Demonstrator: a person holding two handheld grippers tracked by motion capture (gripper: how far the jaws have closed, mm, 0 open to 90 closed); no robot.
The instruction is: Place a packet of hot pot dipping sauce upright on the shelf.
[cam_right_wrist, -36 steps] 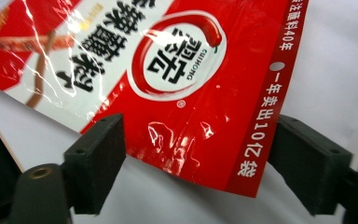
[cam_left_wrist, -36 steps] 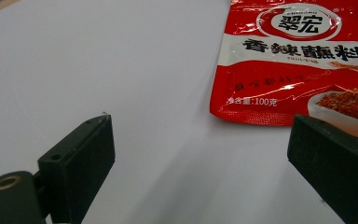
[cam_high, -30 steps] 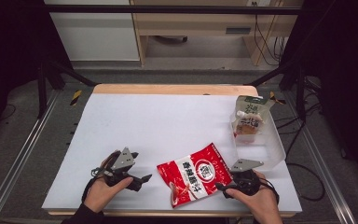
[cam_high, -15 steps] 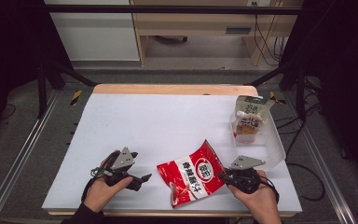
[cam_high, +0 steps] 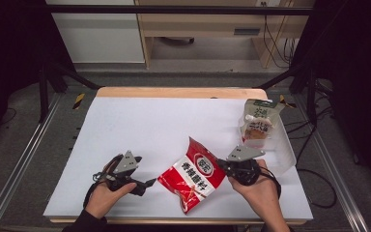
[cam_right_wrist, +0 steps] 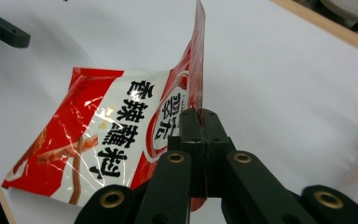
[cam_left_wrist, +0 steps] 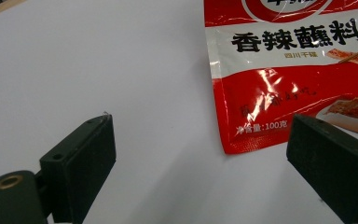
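Far left on the white bench (cam_high: pixel 140 121): left claw (cam_high: pixel 150 182) low over the sheet, held in a hand (cam_high: pixel 104 197), jaws spread wide and gripping nothing. Seen in the left gripper view (cam_left_wrist: pixel 200 168) with bare white sheet between the jaws and the near corner of the red sauce packet (cam_left_wrist: pixel 289 70) just ahead, towards the right jaw, untouched. Nothing lying between this claw and the packet.

At centre front: red sauce packet (cam_high: pixel 193 176), red and white with black lettering, lower end resting on the bench near the front edge, upper right corner lifted clear and standing up as a point. Also seen in the right gripper view (cam_right_wrist: pixel 102 135), its raised edge running straight up from the jaws.

Just right of it: right claw (cam_high: pixel 221 166), carried by the other hand (cam_high: pixel 258 191), jaws just closed and now clamped tight on the packet's right edge, pads pressed together on the foil in the right gripper view (cam_right_wrist: pixel 204 128).

Further right, behind that hand: clear plastic bin (cam_high: pixel 282 152) at the bench's right edge, a pale green and white pouch (cam_high: pixel 258 123) standing upright inside it. Bin close beside the right hand, well apart from the left claw. Rest of the sheet open between packet and bin.
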